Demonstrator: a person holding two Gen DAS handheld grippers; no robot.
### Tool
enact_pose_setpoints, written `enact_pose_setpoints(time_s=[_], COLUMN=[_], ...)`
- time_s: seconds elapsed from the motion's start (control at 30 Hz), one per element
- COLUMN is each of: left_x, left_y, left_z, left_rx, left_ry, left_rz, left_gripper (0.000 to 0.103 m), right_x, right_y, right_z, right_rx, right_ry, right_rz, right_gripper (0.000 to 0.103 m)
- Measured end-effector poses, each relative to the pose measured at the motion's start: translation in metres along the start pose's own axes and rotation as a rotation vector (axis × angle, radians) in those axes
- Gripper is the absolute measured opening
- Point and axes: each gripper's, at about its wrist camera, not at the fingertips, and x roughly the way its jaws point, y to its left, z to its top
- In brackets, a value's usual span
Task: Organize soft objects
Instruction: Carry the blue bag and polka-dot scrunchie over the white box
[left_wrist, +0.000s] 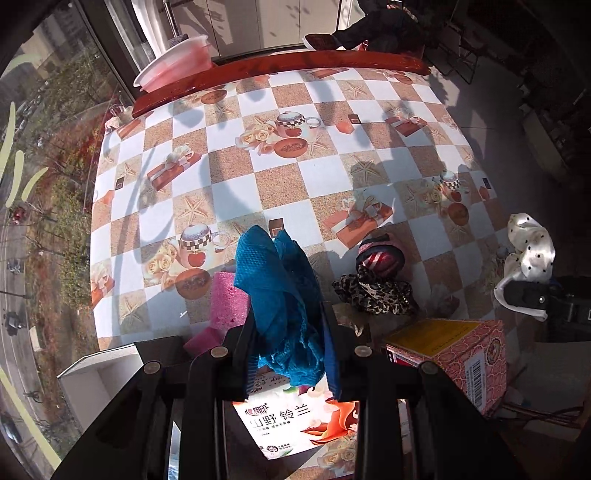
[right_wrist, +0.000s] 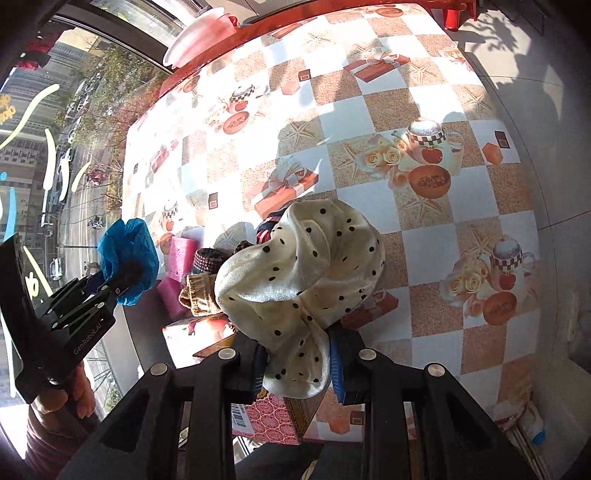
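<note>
The blue cloth (left_wrist: 284, 295) covered the left claw's (left_wrist: 291, 350) fingertips and part of the printed packet (left_wrist: 295, 417) beneath. The spotted cream cloth (right_wrist: 303, 280) hid most of a striped item (right_wrist: 264, 230), perhaps a hair band. The pink box (right_wrist: 266, 417) lay half behind the right claw (right_wrist: 299, 365).

**Soft items: two lifted, the rest on the tabletop**

A crumpled blue mesh cloth (left_wrist: 280, 295) and a cream polka-dot scrunchie (right_wrist: 303, 273) hang raised. A leopard-print scrunchie (left_wrist: 373, 290), a striped red one (left_wrist: 380, 254) and pink sponges (left_wrist: 227, 302) lie clustered below.
</note>
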Motion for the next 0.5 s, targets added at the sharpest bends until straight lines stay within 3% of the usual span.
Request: enact_pose_setpoints(time_s=[0.5], left_x=[-0.039], left_y=[-0.001], left_z=[-0.094], left_rx=[0.053], left_ry=[-0.019], left_rz=[-0.029], left_gripper=[0.033], right_x=[-0.015], right_y=[0.054], right_z=[-0.071], right_rx=[-0.045], right_ry=[-0.038], right_rz=[-0.028], right_gripper=[0.03])
